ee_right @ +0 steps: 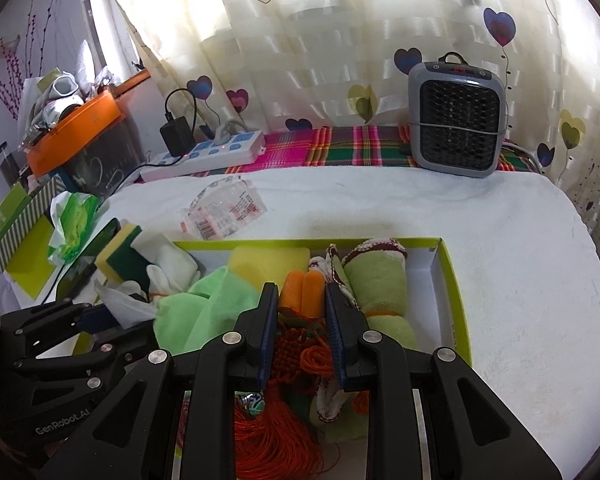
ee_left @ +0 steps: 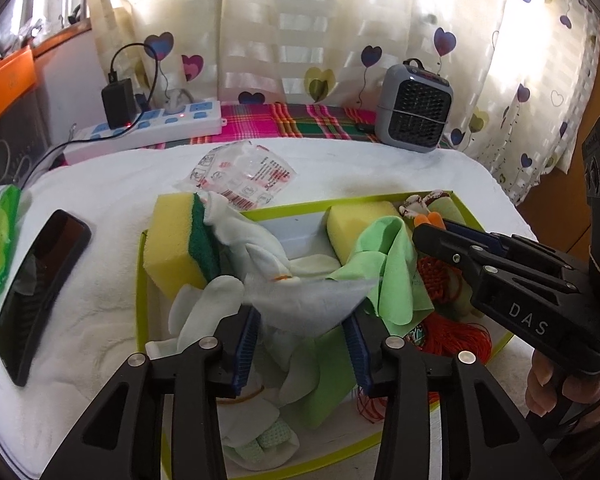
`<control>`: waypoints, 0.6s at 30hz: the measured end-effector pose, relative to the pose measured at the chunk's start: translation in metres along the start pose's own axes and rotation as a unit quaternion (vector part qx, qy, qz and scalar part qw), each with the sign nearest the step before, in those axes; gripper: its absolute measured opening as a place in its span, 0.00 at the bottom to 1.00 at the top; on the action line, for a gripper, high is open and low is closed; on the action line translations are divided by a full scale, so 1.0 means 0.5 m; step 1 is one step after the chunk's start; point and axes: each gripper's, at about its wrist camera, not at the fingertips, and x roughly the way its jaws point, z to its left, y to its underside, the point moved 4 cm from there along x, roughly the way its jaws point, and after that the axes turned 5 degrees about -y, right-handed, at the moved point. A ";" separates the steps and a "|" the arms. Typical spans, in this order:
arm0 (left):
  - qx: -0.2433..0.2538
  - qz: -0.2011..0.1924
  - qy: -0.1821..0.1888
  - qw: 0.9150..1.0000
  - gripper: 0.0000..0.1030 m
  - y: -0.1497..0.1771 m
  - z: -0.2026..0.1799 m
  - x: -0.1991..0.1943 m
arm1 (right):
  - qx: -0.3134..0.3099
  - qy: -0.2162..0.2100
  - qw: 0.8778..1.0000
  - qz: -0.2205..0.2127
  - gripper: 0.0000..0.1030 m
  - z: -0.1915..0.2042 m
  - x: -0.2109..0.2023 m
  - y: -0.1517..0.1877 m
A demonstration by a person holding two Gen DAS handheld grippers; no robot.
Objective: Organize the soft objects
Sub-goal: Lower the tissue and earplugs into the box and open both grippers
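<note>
Two wrist views here, both looking down into a lime-edged box (ee_left: 142,264) full of soft stuff on a white-covered desk (ee_left: 80,320).

Left wrist view: the left gripper (ee_left: 306,350) sits at 6 o'clock with its jaws fairly wide, and a white cloth (ee_left: 304,304) bunches between the blue pads (ee_left: 246,344). I'd call it loose, since the pads don't look like they're pressing in. A yellow-green sponge (ee_left: 178,240) leans on the box rim at 10 o'clock, a light green cloth (ee_left: 392,264) is draped just right of centre, and the right gripper (ee_left: 428,232) pokes in from 3 o'clock. A phone (ee_left: 40,296) lies outside the box at 9 o'clock.

Right wrist view: the right gripper (ee_right: 302,320) is narrow, angled down into the box, straddling a red knotted tassel (ee_right: 296,352), with two orange foam pieces (ee_right: 304,292) just past the tips. Can't tell if the pads really bite the cord. A rolled green towel (ee_right: 380,296) lies at 2 o'clock, touching the right jaw's outer side.

What could go wrong, I reckon: the tassel strands could snag on a pad and drag neighbours along, and the white cloth could flop over the rim. Both hands tilt steeply downward and sit close, so they could bump.
</note>
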 end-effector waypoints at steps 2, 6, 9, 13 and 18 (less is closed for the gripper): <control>0.001 0.002 -0.002 1.000 0.42 0.001 0.001 0.002 | 0.000 -0.003 1.000 0.001 0.24 0.001 0.002 0.001; 0.000 0.002 -0.001 1.000 0.43 0.003 0.001 0.001 | -0.002 0.000 1.000 0.002 0.24 0.002 0.002 0.002; -0.003 0.001 -0.001 1.000 0.45 0.002 0.002 0.001 | -0.004 0.004 1.000 0.004 0.24 0.003 0.004 0.004; -0.011 -0.004 0.003 1.000 0.48 0.002 0.002 -0.008 | -0.009 0.009 1.000 0.003 0.27 0.004 0.002 0.006; -0.013 -0.016 0.009 1.000 0.53 -0.001 0.001 -0.024 | -0.011 0.007 1.000 -0.005 0.42 0.008 -0.006 0.005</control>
